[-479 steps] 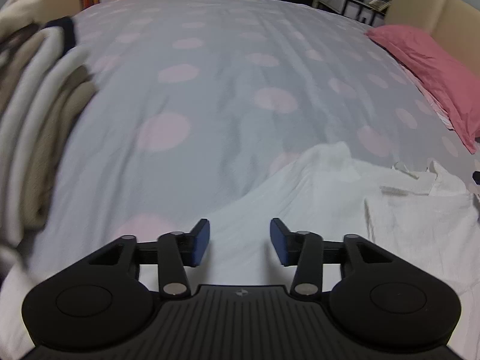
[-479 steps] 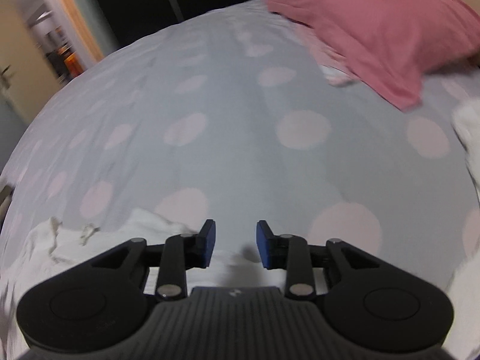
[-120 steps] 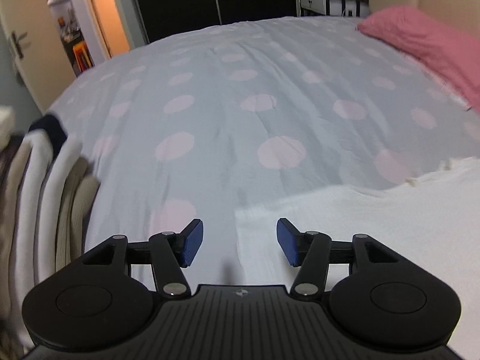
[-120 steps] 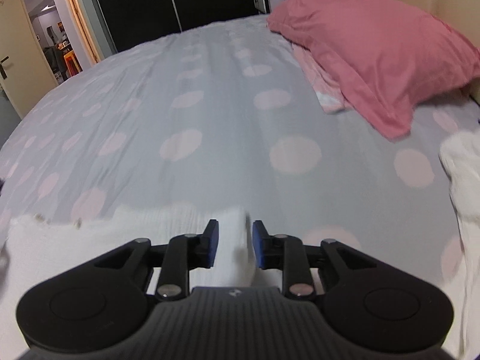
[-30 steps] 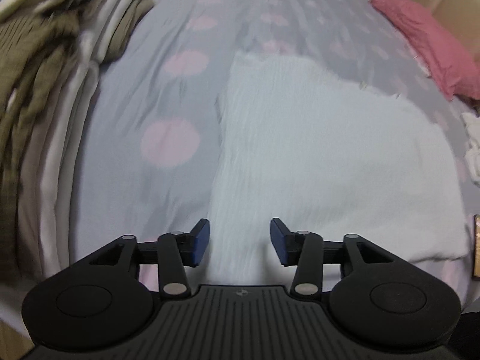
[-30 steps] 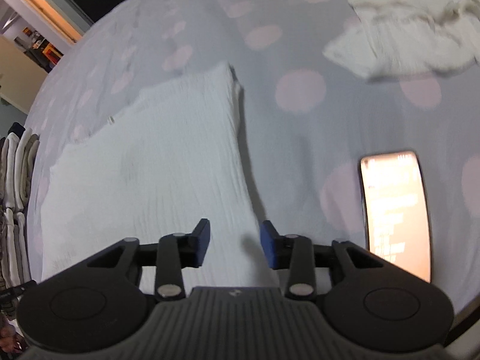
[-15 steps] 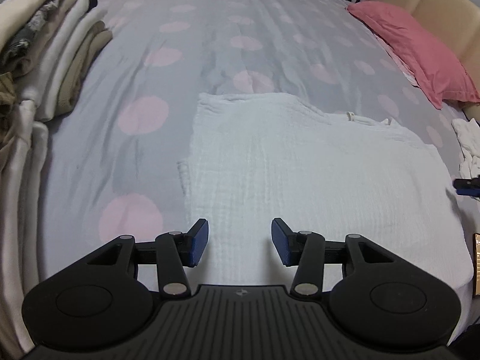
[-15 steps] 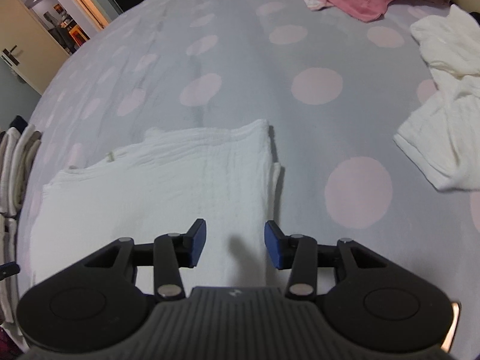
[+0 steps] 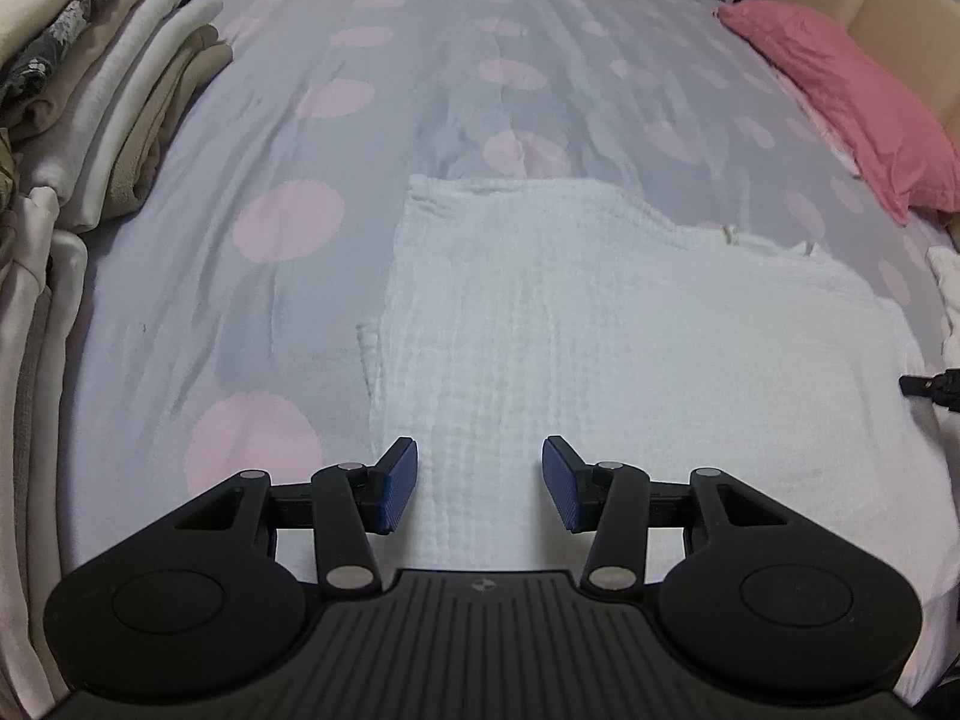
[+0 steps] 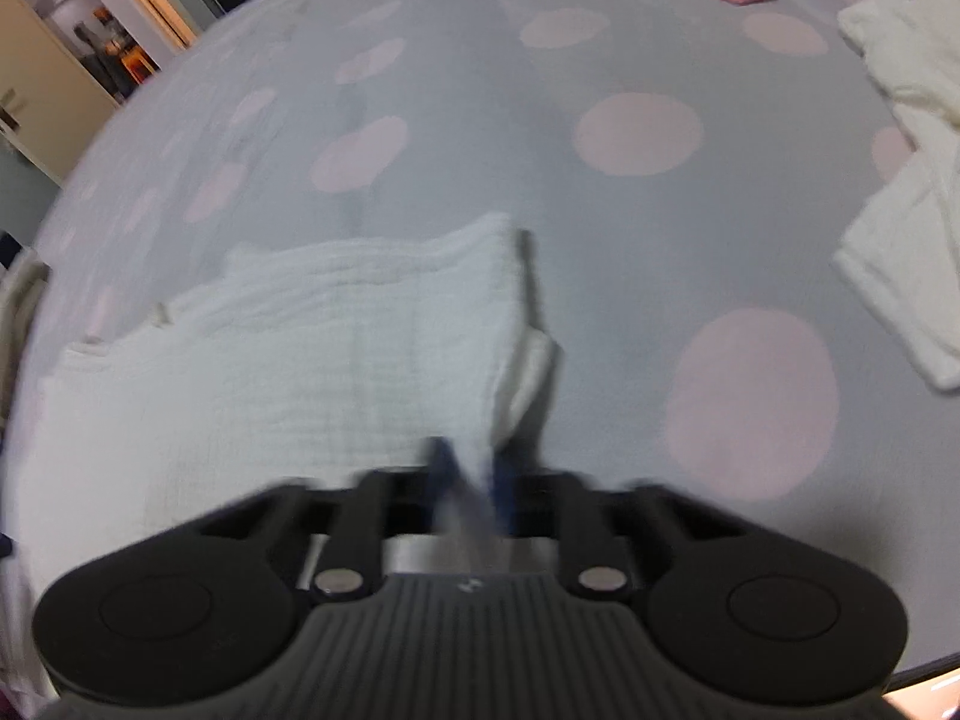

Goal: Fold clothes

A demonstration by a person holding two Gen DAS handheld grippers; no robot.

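Note:
A white textured garment [image 9: 600,324] lies partly folded on the grey bedspread with pink dots [image 9: 384,120]. My left gripper [image 9: 480,486] is open and empty, low over the garment's near left part. In the right wrist view the same garment [image 10: 300,360] lies flat, and my right gripper [image 10: 471,480] is shut on its near right edge, the cloth pinched between the blue pads; this view is motion-blurred. The tip of the right gripper [image 9: 930,387] shows at the right edge of the left wrist view.
A stack of folded clothes [image 9: 90,102] stands along the bed's left side. A pink pillow [image 9: 852,102] lies at the far right by the headboard. Another crumpled white garment [image 10: 912,138] lies to the right. An open doorway [image 10: 120,30] is far left.
My right gripper has closed on the garment's near right edge; half a second ago it was open above it. My left gripper has stayed open and dropped slightly closer to the cloth.

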